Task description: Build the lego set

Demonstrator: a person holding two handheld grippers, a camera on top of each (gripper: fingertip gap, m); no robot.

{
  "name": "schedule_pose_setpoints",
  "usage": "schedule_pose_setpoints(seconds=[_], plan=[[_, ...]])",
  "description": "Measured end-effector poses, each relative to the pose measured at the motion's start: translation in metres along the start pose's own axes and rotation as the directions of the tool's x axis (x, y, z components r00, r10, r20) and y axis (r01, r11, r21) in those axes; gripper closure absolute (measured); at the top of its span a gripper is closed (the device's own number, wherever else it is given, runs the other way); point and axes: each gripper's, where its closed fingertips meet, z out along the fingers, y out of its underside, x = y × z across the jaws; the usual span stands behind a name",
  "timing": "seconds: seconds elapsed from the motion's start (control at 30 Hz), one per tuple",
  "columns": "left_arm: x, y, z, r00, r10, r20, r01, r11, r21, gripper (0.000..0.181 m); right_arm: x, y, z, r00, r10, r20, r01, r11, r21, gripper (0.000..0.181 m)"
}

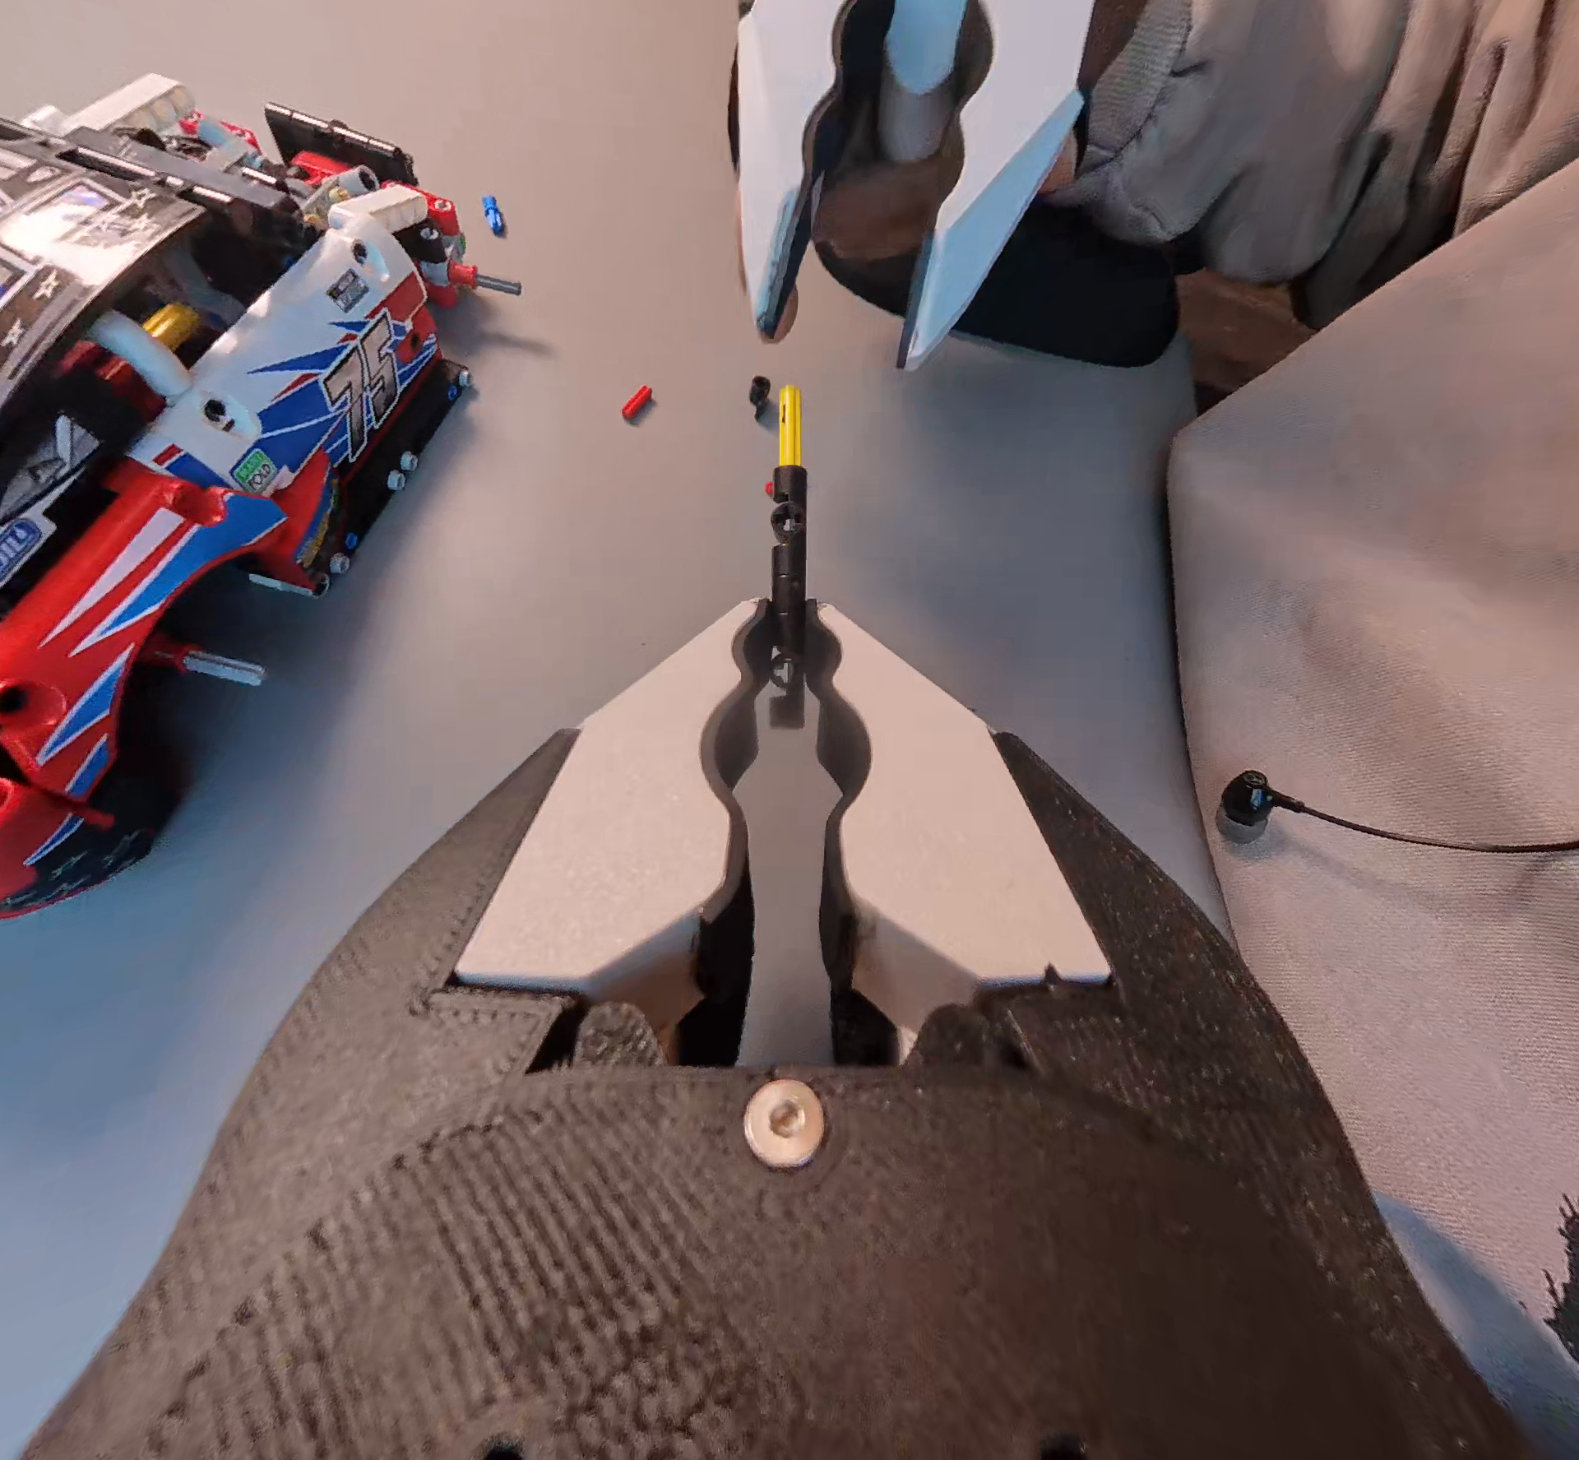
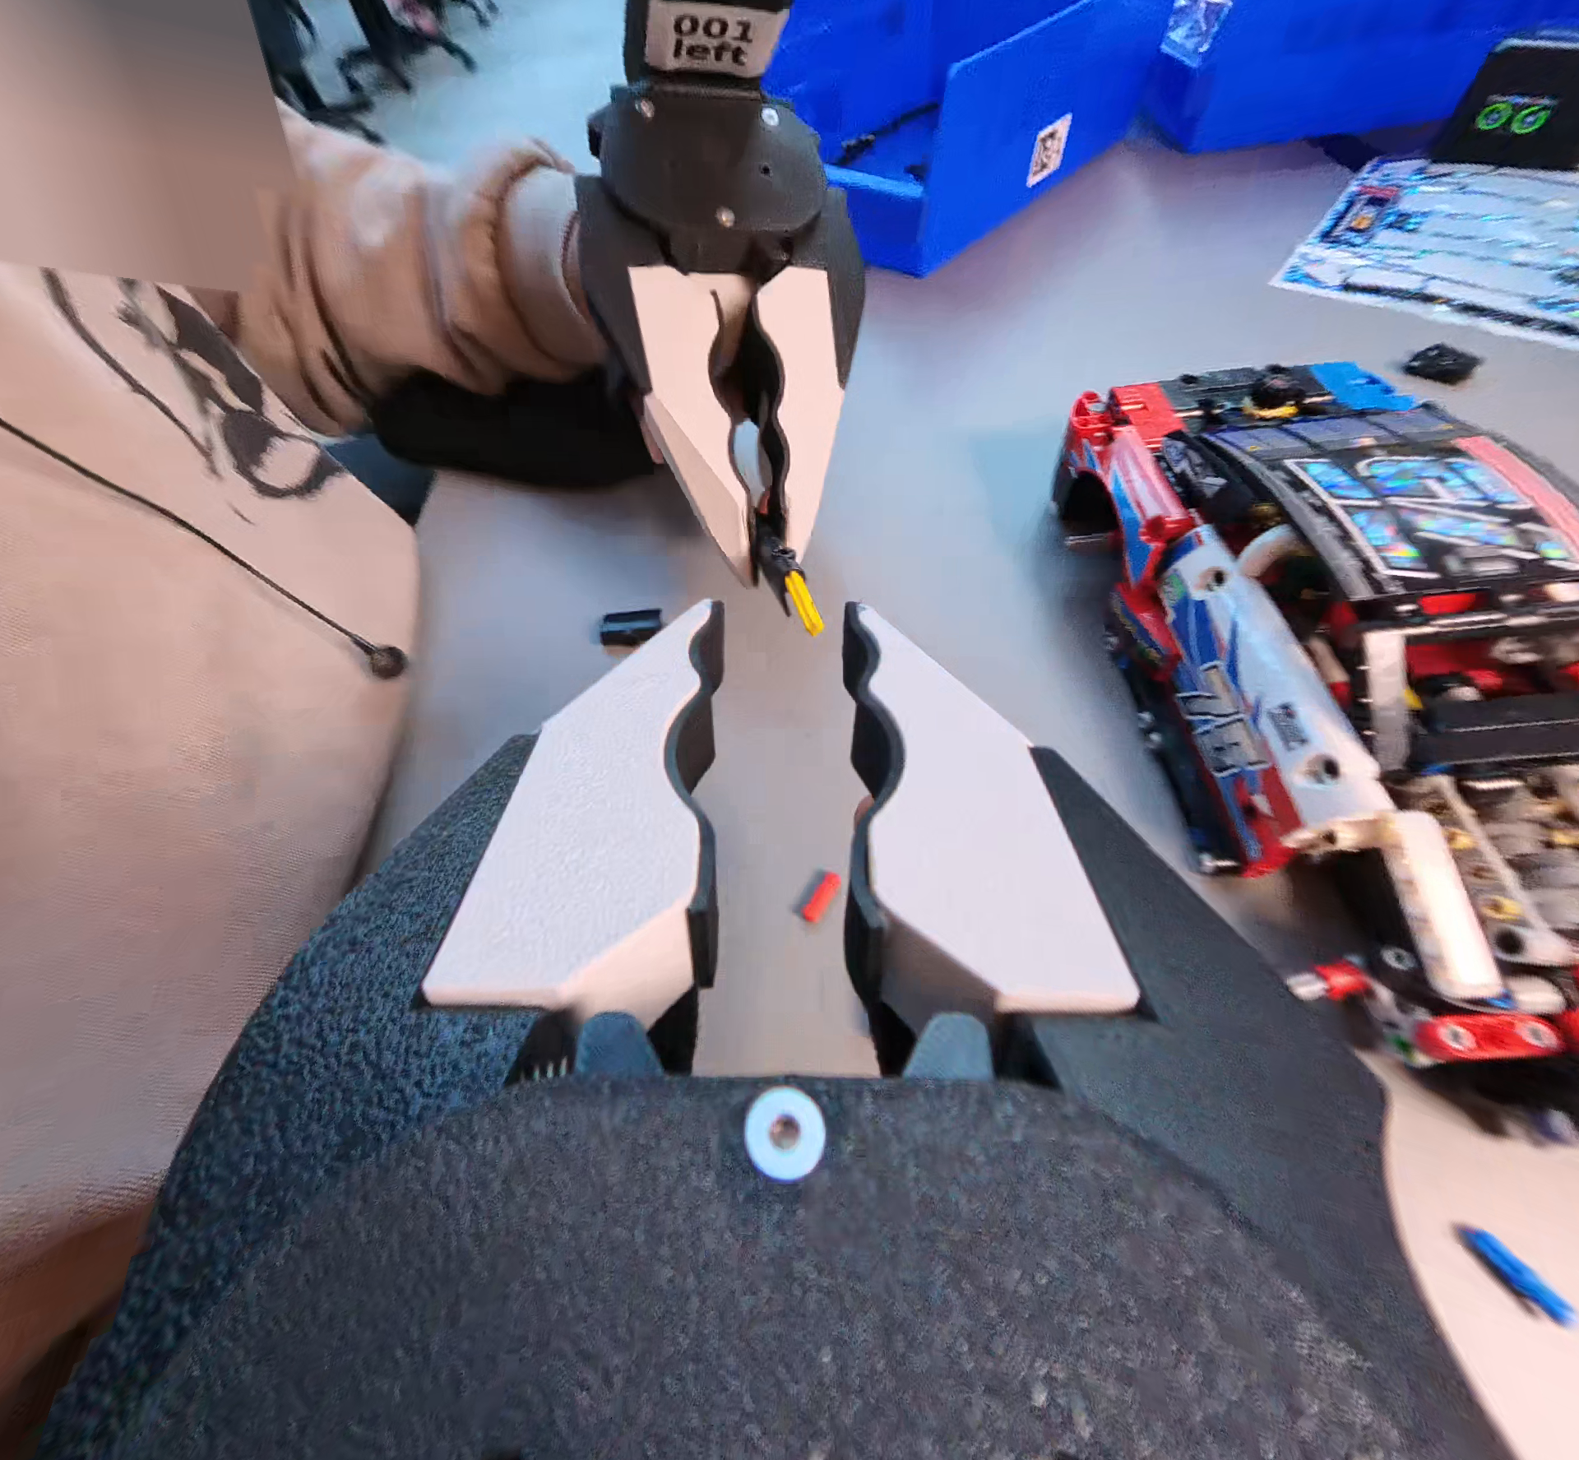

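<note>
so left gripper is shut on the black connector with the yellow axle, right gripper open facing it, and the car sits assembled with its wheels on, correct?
Not quite: the car has no wheels on; the right wrist view shows an empty wheel arch and the left wrist view bare axle stubs. The rest holds: the left gripper is shut on the black connector with the yellow axle, and the right gripper is open facing it.

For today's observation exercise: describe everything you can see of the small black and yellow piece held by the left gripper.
The black and yellow piece is a slim plastic rod: black connectors with cross-shaped holes, a yellow axle sticking out at the far end. The left gripper pinches its black end between the fingertips, holding it above the table, pointing toward the open right gripper.
</note>
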Motion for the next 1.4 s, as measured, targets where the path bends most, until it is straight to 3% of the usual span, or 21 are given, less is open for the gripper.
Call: schedule_pose_setpoints(seconds=[0.27, 0.43, 0.67, 0.8, 0.97, 1.13, 1.23, 1.4], plan=[[0.008, -0.005, 0.003, 0.999, 0.051, -0.009, -0.051, 0.998, 0.029, 0.176, -0.005, 0.004, 0.009, 0.996, 0.059, 0.073, -0.062, 0.997, 0.038, 0.177], [0.008, -0.004, 0.005, 0.996, 0.087, 0.015, -0.087, 0.996, 0.020, 0.176, -0.007, 0.002, 0.008, 0.995, 0.047, 0.088, -0.050, 0.998, 0.034, 0.179], [0.017, 0.016, 0.016, 0.992, 0.126, -0.022, -0.128, 0.986, -0.110, 0.177, -0.019, 0.020, 0.011, 0.977, -0.185, 0.109, 0.204, 0.957, -0.206, 0.180], [0.017, 0.023, 0.020, 0.992, 0.123, -0.025, -0.126, 0.983, -0.137, 0.177, -0.020, 0.029, 0.014, 0.962, -0.243, 0.125, 0.269, 0.924, -0.270, 0.180], [0.018, 0.026, 0.021, 0.993, 0.113, -0.030, -0.116, 0.987, -0.115, 0.177, -0.020, 0.033, 0.016, 0.982, -0.141, 0.122, 0.162, 0.971, -0.179, 0.180], [0.020, 0.005, 0.016, 0.992, 0.120, -0.030, -0.119, 0.992, 0.028, 0.177, -0.019, 0.013, 0.006, 0.993, -0.027, 0.118, 0.022, 0.999, 0.044, 0.179], [0.019, 0.005, 0.018, 0.992, 0.126, -0.019, -0.125, 0.991, 0.037, 0.177, -0.020, 0.013, 0.006, 0.993, -0.029, 0.111, 0.022, 0.998, 0.065, 0.179], [0.020, 0.014, 0.025, 0.988, 0.153, -0.012, -0.154, 0.988, -0.031, 0.177, -0.021, 0.025, 0.006, 0.992, -0.060, 0.113, 0.062, 0.998, -0.015, 0.179]])
